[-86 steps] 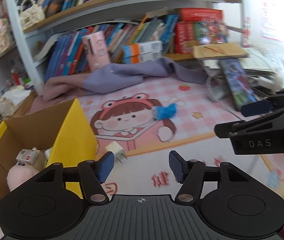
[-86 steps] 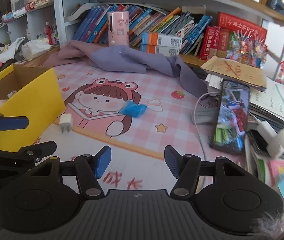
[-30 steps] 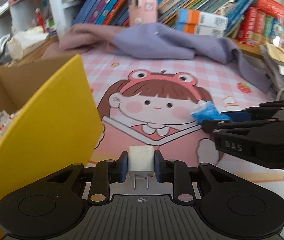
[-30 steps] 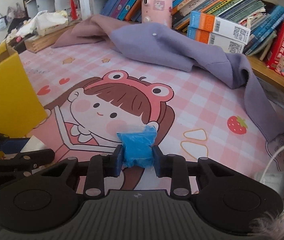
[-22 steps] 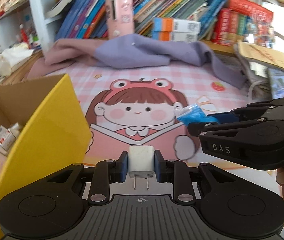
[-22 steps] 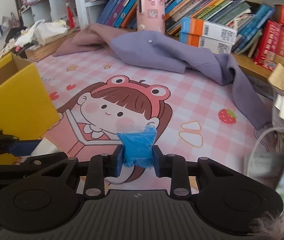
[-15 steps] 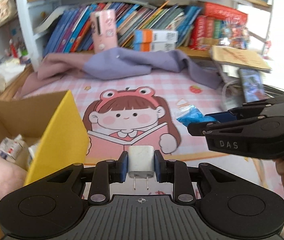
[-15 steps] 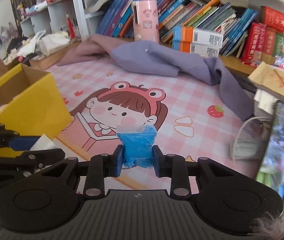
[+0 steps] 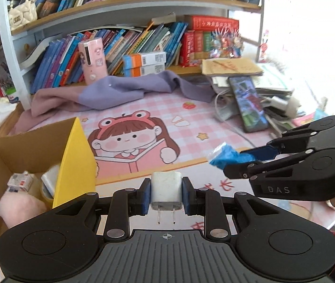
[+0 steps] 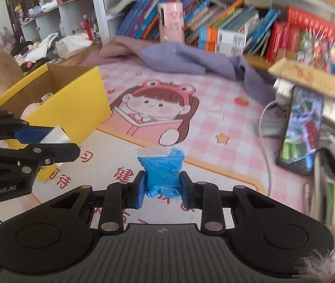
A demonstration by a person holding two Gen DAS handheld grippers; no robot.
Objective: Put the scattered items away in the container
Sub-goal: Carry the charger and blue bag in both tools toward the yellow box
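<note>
Where your left wrist looks: white USB charger plug (image 9: 166, 192), two prongs toward camera, pinched between blue pads of left gripper (image 9: 166, 195), held above pink cartoon mat (image 9: 191, 127). Yellow cardboard box (image 9: 77, 165) at left, open, holds small items. "DAS" reads on right gripper (image 9: 243, 159).

Where your right wrist looks: blue stuff in clear zip bag (image 10: 161, 172), squeezed between right gripper's jaws, above mat. Left gripper's side reads "nRobot.AI".

Home study room: crammed bookshelf (image 9: 125, 44), cartoon desk mat (image 9: 191, 122), toys.
</note>
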